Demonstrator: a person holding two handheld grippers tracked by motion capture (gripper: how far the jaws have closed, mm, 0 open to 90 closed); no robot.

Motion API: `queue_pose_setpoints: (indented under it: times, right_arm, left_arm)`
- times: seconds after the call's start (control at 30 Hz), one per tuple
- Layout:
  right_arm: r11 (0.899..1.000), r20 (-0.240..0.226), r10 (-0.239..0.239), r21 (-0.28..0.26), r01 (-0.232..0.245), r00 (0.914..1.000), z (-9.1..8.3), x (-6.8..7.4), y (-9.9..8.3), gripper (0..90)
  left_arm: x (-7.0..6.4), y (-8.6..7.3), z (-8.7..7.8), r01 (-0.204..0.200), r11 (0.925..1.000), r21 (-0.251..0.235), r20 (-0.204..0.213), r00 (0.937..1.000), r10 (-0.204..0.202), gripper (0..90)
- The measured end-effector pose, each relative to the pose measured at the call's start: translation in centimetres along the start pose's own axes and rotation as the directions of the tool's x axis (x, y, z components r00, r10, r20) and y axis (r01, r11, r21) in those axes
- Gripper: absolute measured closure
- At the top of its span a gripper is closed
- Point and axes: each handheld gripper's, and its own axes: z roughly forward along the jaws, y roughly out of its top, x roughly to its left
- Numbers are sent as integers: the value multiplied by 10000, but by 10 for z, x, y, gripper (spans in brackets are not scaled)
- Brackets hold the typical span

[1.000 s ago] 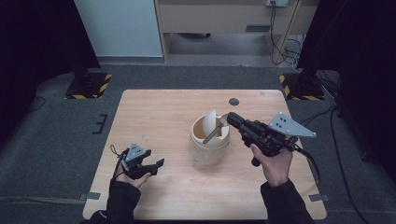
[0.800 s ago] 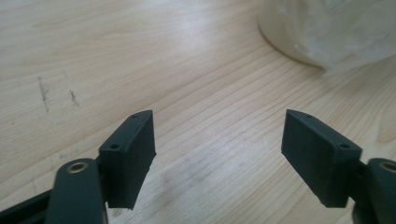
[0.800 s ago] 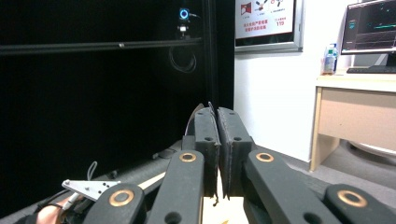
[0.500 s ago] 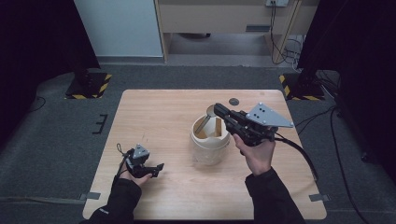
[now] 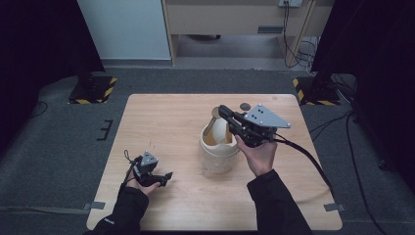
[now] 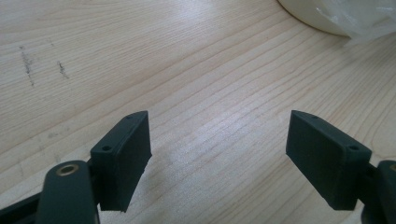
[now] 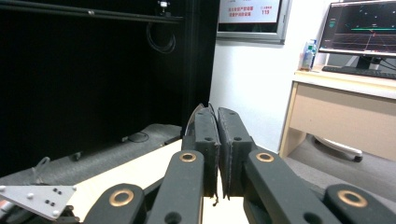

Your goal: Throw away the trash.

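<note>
A white bucket [image 5: 220,155] stands at the middle of the wooden table [image 5: 161,122], with something white and a tan lining inside it. Its rim and some clear plastic [image 6: 327,16] show in the left gripper view. Above the bucket's far rim, my right gripper [image 5: 222,110] is shut on a thin tan, spoon-like piece [image 5: 214,114] that slants down into the bucket. In the right gripper view only the piece's thin edge [image 7: 198,113] peeks past the closed jaws [image 7: 217,119]. My left gripper [image 5: 168,176] lies low near the table's front left, open over bare wood [image 6: 219,154].
A small dark disc [image 5: 244,105] lies on the table behind the bucket. A cable [image 5: 313,164] trails from the right gripper across the table's right side. Beyond the table are a desk [image 7: 350,107] and black stands [image 5: 93,85].
My right gripper has swung left and lifted over the bucket's far rim, bringing the tan piece up with it. The left gripper has slid slightly toward the front edge.
</note>
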Motion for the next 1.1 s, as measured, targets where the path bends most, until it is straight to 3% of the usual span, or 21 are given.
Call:
queue_pose_setpoints:
  times: [0.37,0.7,0.87,1.1]
  right_arm:
    - [9963,237,-719,498,707,9971,13,4,-13,876]
    - [9902,263,-1063,941,1034,9940,21,8,-22,873]
    - [9867,264,-1091,1242,1050,9937,24,8,-26,831]
    - [9934,88,-669,938,658,9977,22,7,-22,741]
  left_arm:
    - [0,0,0,-17,10000,18,2,10000,17,217]
    - [0,0,0,-43,10000,35,-6,10000,43,218]
    - [0,0,0,-51,10000,49,-7,10000,51,217]
    - [1,0,0,-47,10000,43,-5,10000,47,217]
